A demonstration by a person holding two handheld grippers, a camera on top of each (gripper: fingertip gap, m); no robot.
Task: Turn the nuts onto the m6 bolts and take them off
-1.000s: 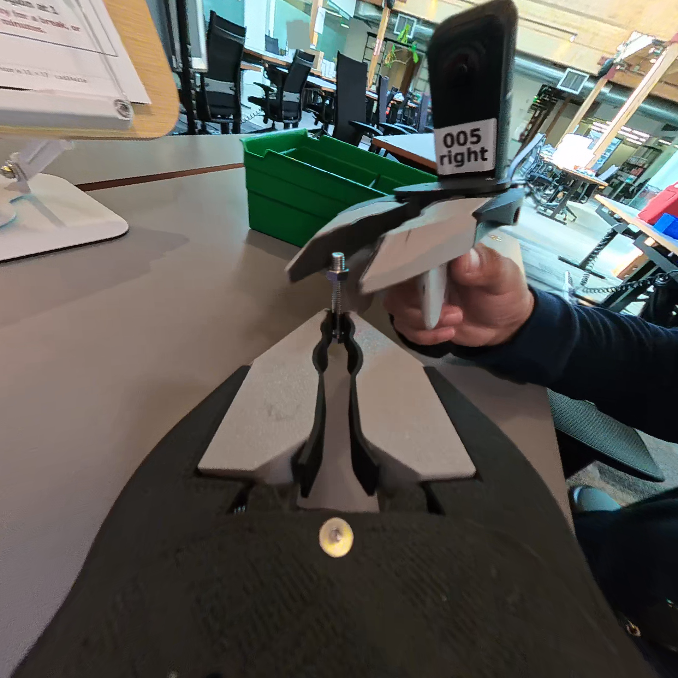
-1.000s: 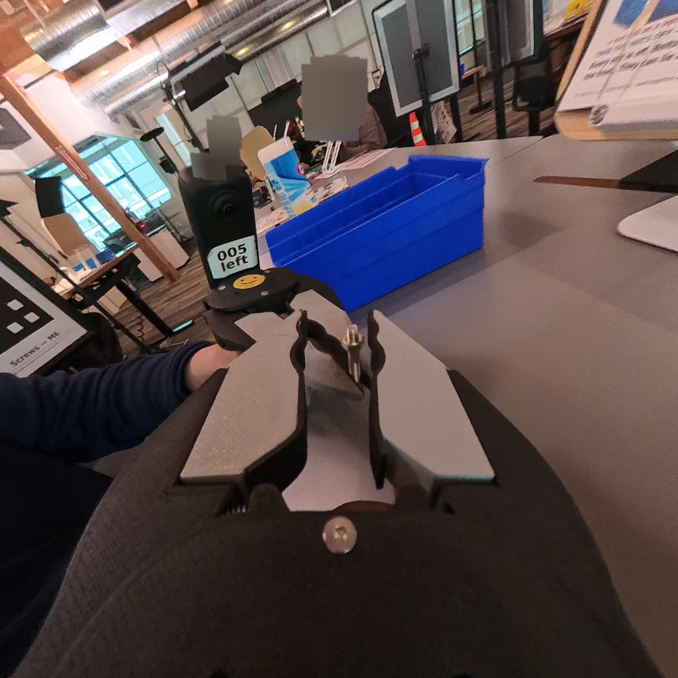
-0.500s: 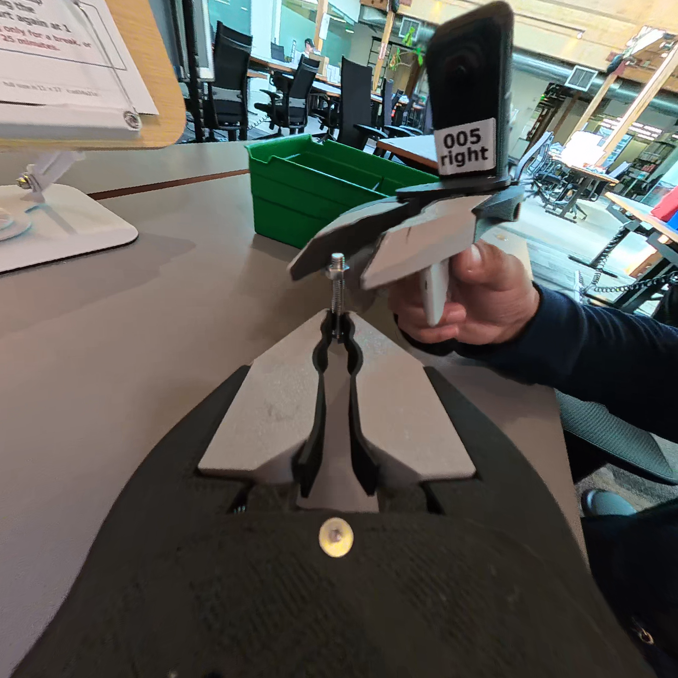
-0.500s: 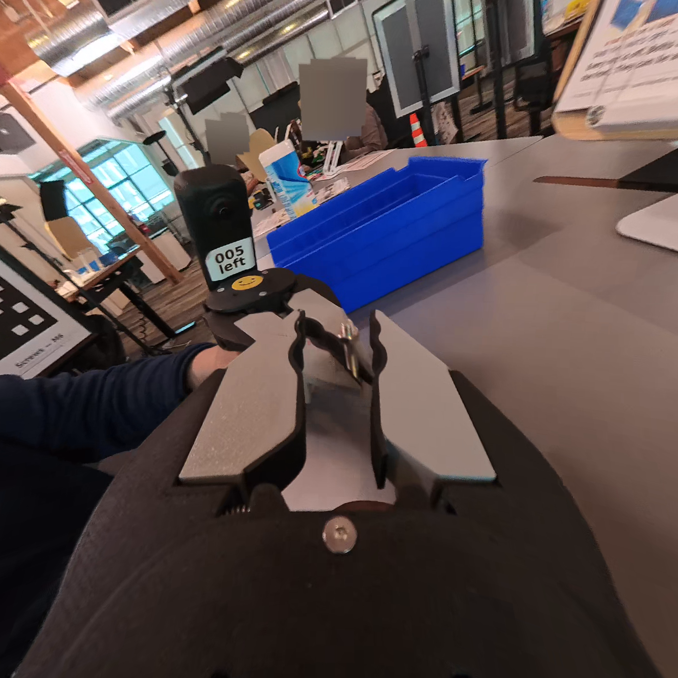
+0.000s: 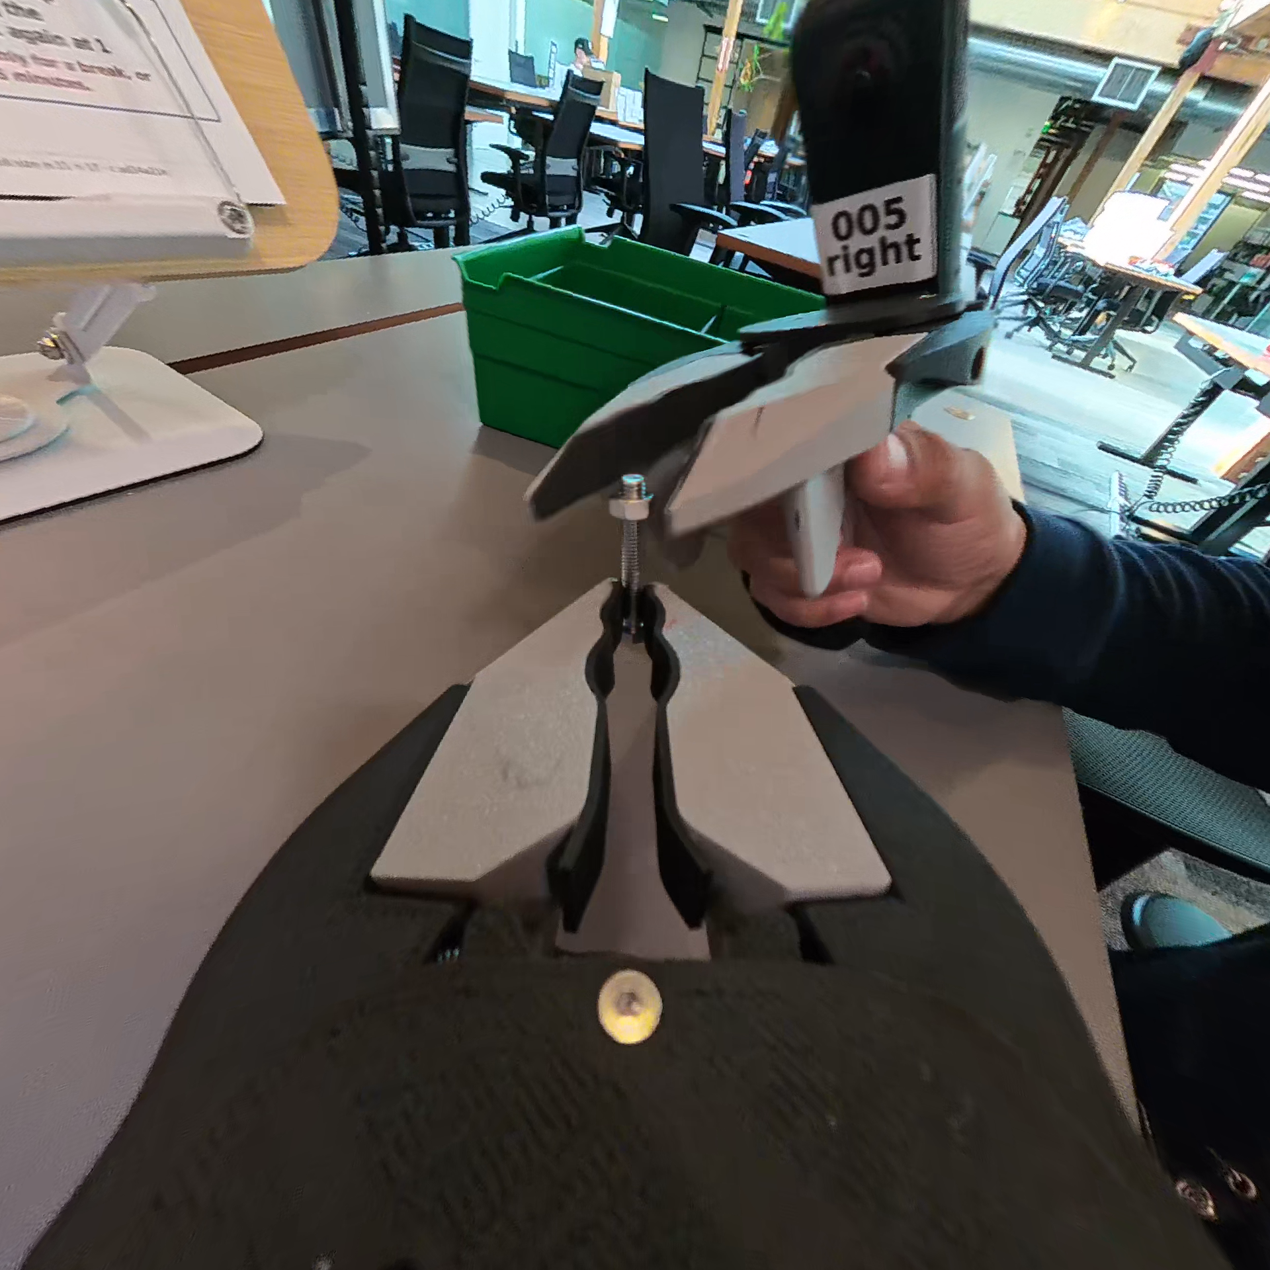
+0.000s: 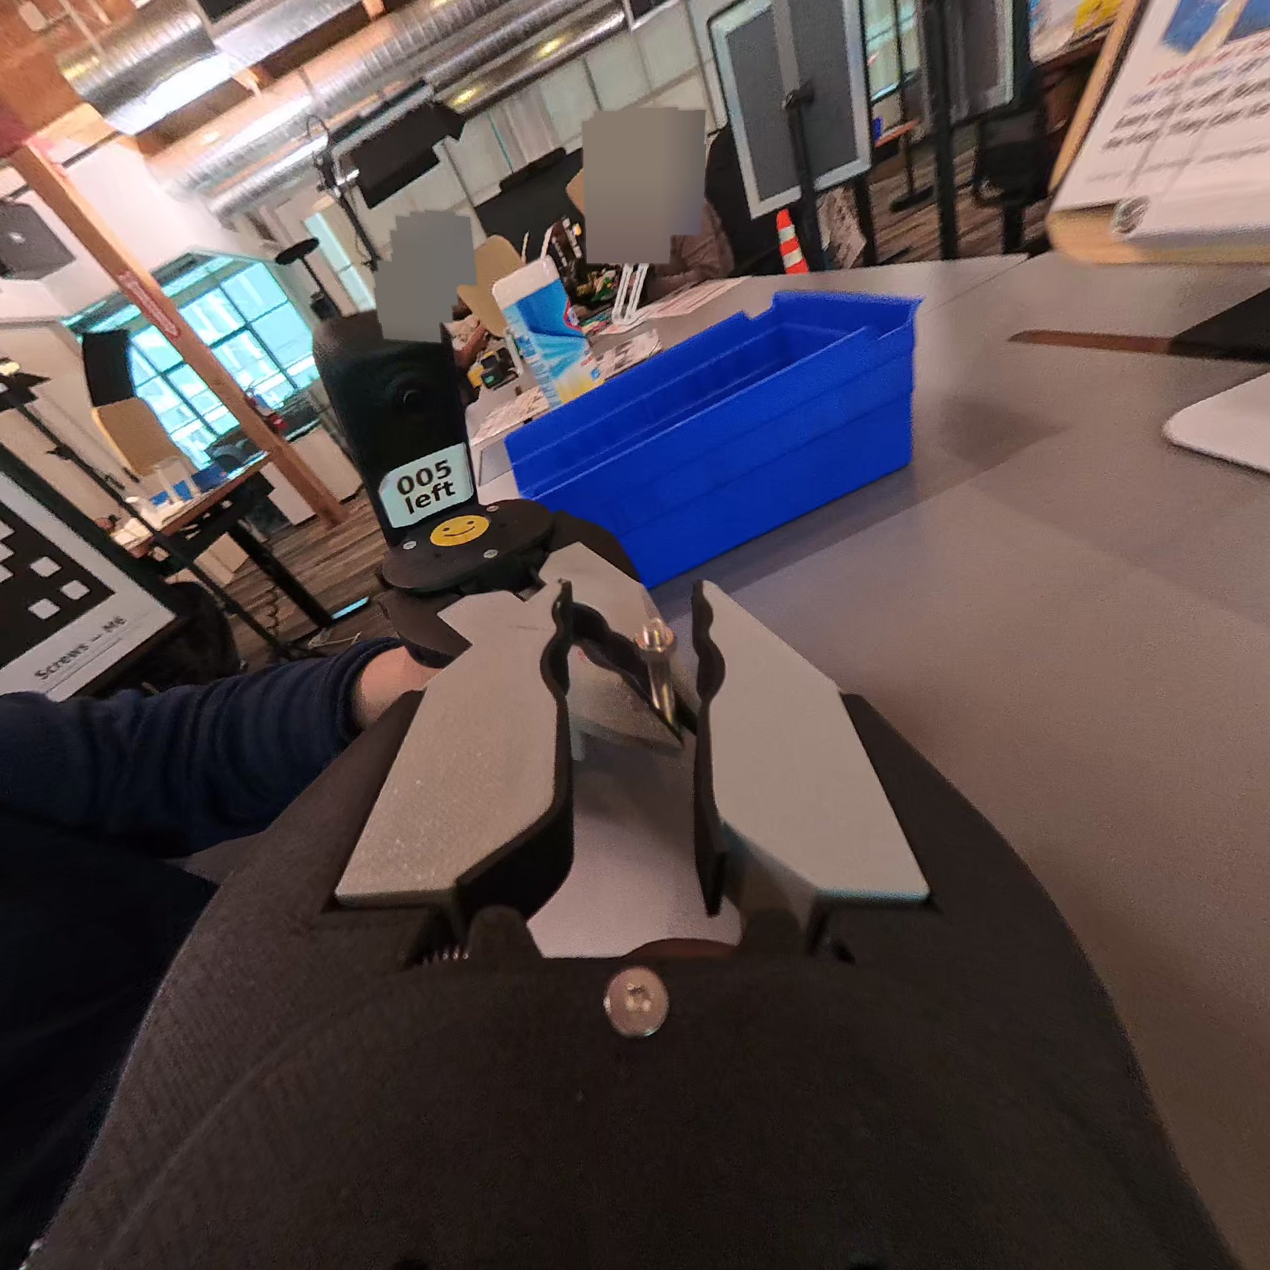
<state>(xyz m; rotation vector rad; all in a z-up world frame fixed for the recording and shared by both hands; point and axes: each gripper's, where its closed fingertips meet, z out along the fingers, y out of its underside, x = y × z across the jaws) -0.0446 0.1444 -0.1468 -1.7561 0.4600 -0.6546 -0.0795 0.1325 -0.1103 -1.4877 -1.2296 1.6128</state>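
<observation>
A: Above the surface, the left gripper (image 5: 631,611) clamps the bolt (image 5: 631,550) upright, nut (image 5: 631,507) near its top.
B: Right gripper (image 6: 629,646) spread around it; unthreading seems unfinished.

- One bolt (image 5: 630,560), upright at 12 o'clock from the left gripper (image 5: 630,622).
- One nut (image 5: 629,507) on it.
- Two grippers (second, right gripper (image 6: 629,642)).
- Two bins: green bin (image 5: 550,357) at 12 o'clock, blue bin (image 6: 728,467) at 1 o'clock.
- Two hands: right hand (image 5: 893,543), left hand (image 6: 385,680).
</observation>
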